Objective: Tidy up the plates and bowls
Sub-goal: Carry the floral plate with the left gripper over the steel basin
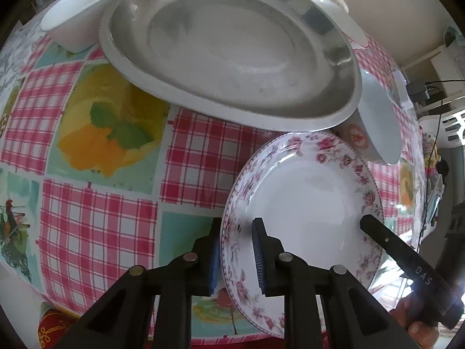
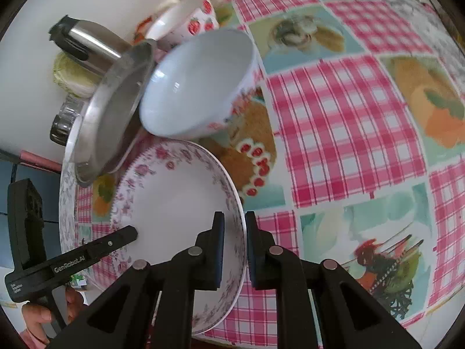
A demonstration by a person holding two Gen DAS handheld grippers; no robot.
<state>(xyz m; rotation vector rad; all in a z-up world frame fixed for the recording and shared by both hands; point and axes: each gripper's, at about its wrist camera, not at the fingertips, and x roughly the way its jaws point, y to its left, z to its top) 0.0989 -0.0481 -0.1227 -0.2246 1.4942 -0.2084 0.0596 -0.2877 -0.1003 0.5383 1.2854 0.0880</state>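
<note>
Two grippers are clamping one floral plate (image 1: 308, 203) from opposite sides. The left gripper (image 1: 237, 257) is pinching the plate's near-left rim, one blue pad under the rim and the other on the flowered border. The right gripper (image 2: 234, 250) is pinching the opposite rim in the same way, one finger on the white inner face and one outside the edge. In each wrist view the other tool is showing as a single black finger reaching onto the plate; its pads are hidden there. Part of a hand is showing behind each tool at the frame's lower corner, mostly cut off.

The plate is sitting at the near edge of the table, on a patchwork oilcloth (image 1: 96, 221) of pink check and food pictures. Whether it is lifted or resting on the cloth is hard to tell.

Just beyond the plate, a steel plate (image 1: 229, 43) is tilting, its near rim overlapping the floral rim in the left view. A white bowl with a red pattern (image 2: 200, 84) is standing beside it, close to the floral plate. A plain white bowl (image 1: 78, 14) is standing at the steel plate's far left, and a third bowl's rim is peeking out behind, largely hidden.

Farther back by the wall, a strawberry-print cup (image 2: 189, 20), a steel flask (image 2: 87, 46) and a glass (image 2: 62, 122) are blurred and partly blocked.
</note>
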